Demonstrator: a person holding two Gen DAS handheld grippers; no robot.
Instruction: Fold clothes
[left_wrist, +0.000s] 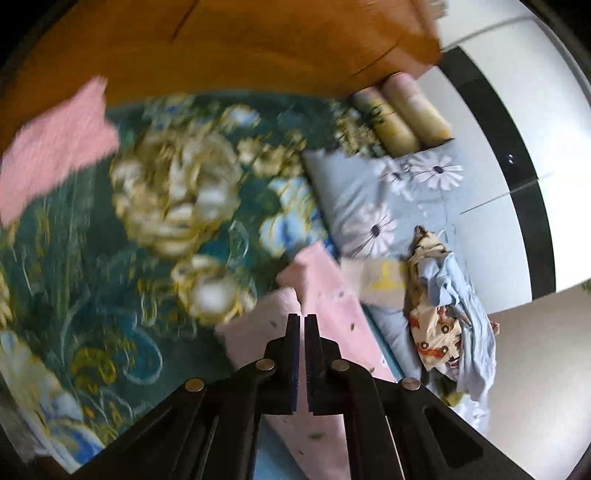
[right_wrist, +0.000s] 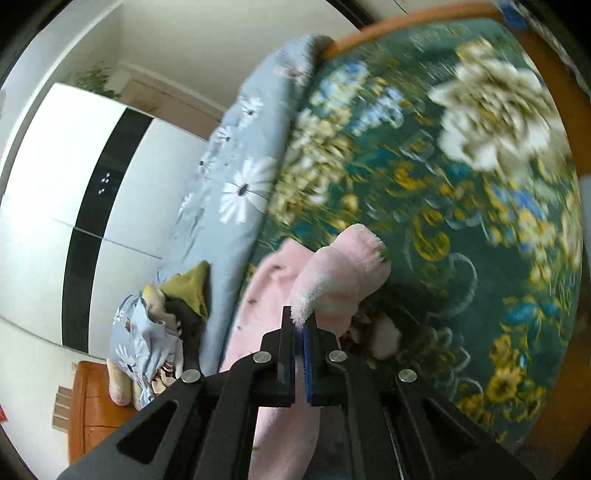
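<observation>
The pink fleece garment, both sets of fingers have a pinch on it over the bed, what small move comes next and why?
Probably lift a little higher and draw the two grippers apart. The pink fleece garment hangs bunched from the right gripper and folded under the left gripper, so it needs spreading before it is laid on the floral blanket.

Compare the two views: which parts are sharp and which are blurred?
Left wrist view: the claw is sharp, the floral blanket streaked with motion blur. Right wrist view: the claw and wardrobe are fairly sharp, the blanket smeared; both bend at the edges.
</observation>
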